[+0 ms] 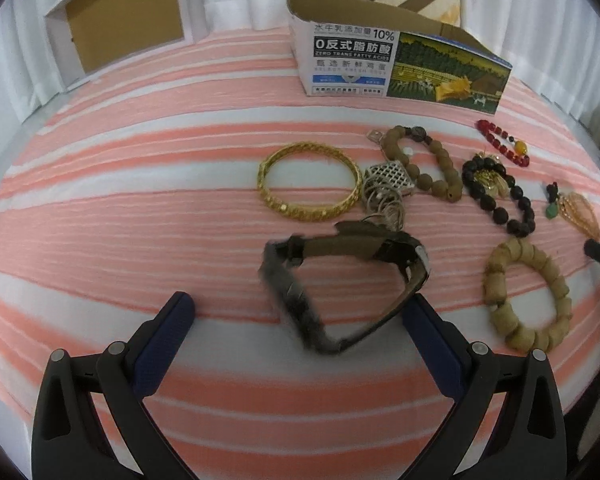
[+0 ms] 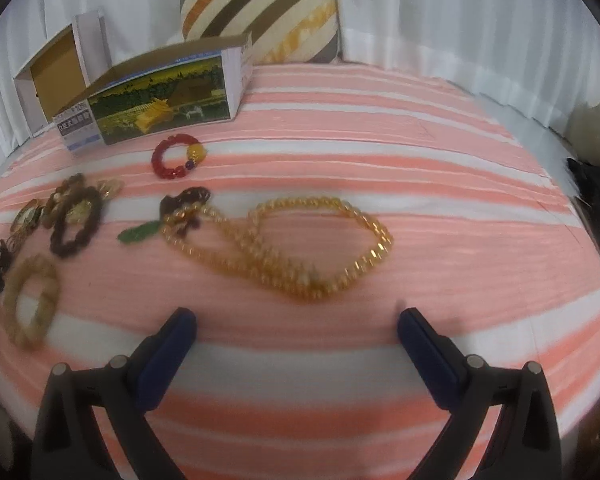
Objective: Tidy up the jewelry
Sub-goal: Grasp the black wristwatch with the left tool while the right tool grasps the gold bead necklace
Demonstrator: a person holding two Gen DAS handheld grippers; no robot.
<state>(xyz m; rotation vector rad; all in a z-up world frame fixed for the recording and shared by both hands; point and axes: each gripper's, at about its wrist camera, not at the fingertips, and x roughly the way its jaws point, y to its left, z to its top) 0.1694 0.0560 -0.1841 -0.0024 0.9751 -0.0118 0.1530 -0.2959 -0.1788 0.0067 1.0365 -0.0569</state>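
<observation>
Likely light and floppy, watch (image 1: pixel 340 280) best pinched at strap; left gripper (image 1: pixel 300 320) and right gripper (image 2: pixel 296 328) both spread wide, empty.

Five bead bracelets (image 1: pixel 528 294), one gold bangle (image 1: pixel 309 181), one watch (image 1: pixel 340 280), two boxes (image 1: pixel 396 60).

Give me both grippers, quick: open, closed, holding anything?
Left gripper: open, holding nothing; the watch lies between its fingers.
Right gripper: open, empty, short of the amber bead necklace.
</observation>
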